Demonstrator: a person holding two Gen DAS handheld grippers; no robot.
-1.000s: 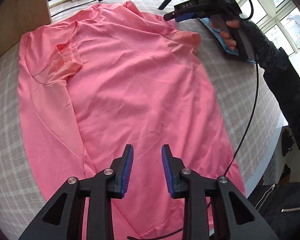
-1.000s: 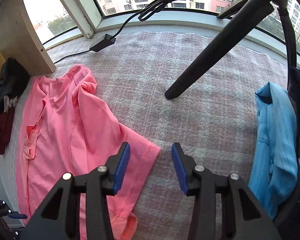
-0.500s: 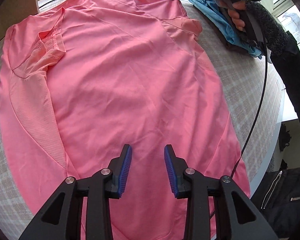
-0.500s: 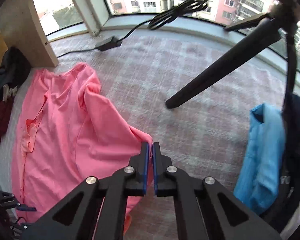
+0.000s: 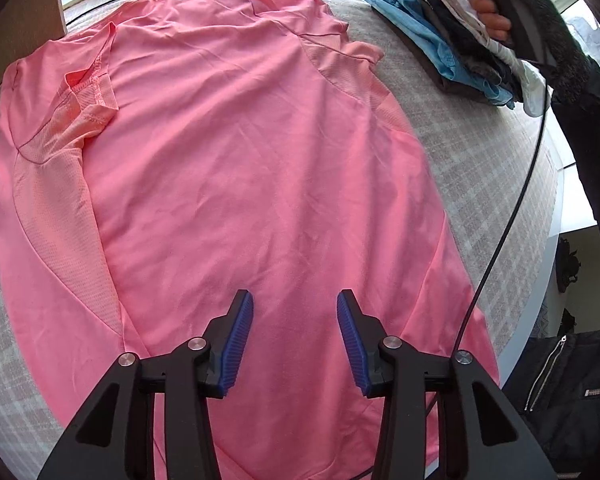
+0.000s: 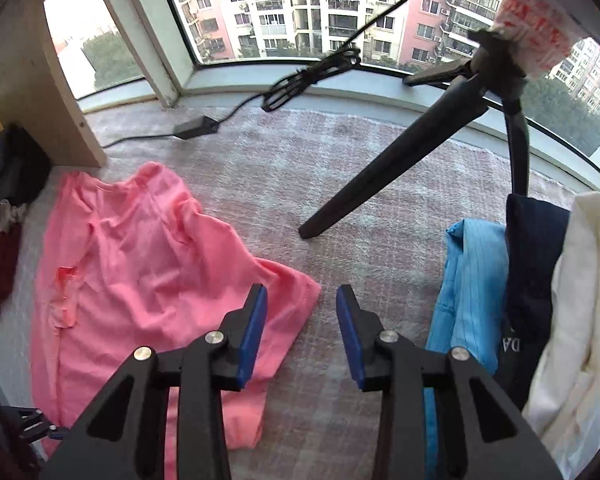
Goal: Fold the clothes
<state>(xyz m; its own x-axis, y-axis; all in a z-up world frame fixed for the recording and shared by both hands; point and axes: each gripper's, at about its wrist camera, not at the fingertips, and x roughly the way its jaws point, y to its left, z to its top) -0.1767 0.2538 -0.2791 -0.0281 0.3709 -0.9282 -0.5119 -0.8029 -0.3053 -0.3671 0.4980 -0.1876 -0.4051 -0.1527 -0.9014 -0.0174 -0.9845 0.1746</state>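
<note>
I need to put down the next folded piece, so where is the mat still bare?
Bare mat lies between the pink T-shirt, the tripod leg and the window sill, and in a narrower strip between the shirt's sleeve and the blue garment. The side with the stacked clothes is crowded.

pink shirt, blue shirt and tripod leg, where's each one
pink shirt (image 5: 240, 168), left wrist view, middle of its spread body
blue shirt (image 6: 470, 280), right wrist view, its top folded layer
tripod leg (image 6: 392, 162), right wrist view, midway along the black leg
</note>
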